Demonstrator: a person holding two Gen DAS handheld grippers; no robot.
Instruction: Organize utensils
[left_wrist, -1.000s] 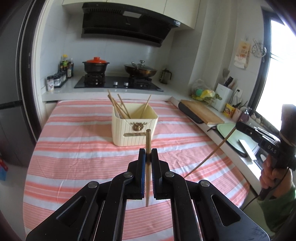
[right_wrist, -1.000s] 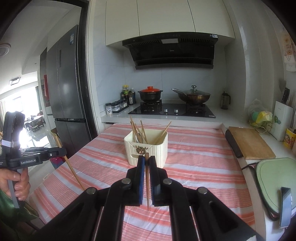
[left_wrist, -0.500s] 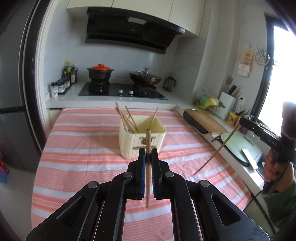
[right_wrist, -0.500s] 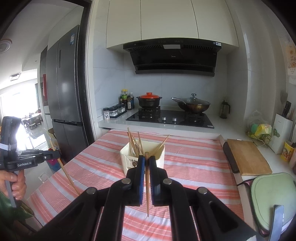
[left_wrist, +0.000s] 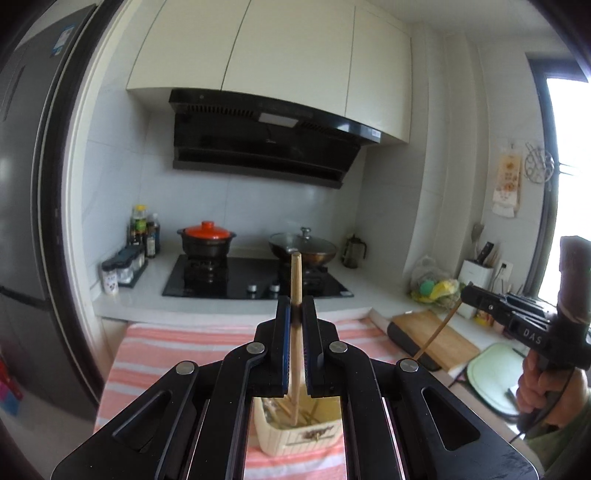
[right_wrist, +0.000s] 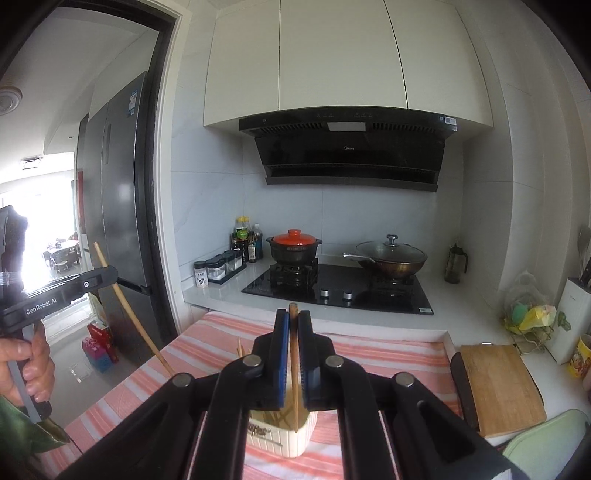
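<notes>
My left gripper (left_wrist: 295, 306) is shut on a wooden chopstick (left_wrist: 295, 295) held upright; its lower tip hangs over the open top of the cream holder (left_wrist: 299, 432), which has several chopsticks inside. My right gripper (right_wrist: 293, 319) is shut on another chopstick (right_wrist: 293, 354), also upright, its lower tip at the holder (right_wrist: 284, 434). The holder stands on the pink striped tablecloth (left_wrist: 155, 354), low and partly hidden behind the fingers. The right gripper shows in the left wrist view (left_wrist: 469, 295), and the left gripper in the right wrist view (right_wrist: 107, 275).
Behind the table is a counter with a stove (left_wrist: 255, 284), an orange-lidded pot (left_wrist: 207, 240), a lidded wok (left_wrist: 303, 247) and spice jars (left_wrist: 122, 266). A wooden cutting board (right_wrist: 498, 384) and a green board (left_wrist: 495, 373) lie at the right. A fridge (right_wrist: 114, 221) stands at the left.
Both grippers have moved forward and over the holder, which now sits low in both views beneath the fingers. The chopsticks stay gripped, their lower tips now at the holder's opening.
</notes>
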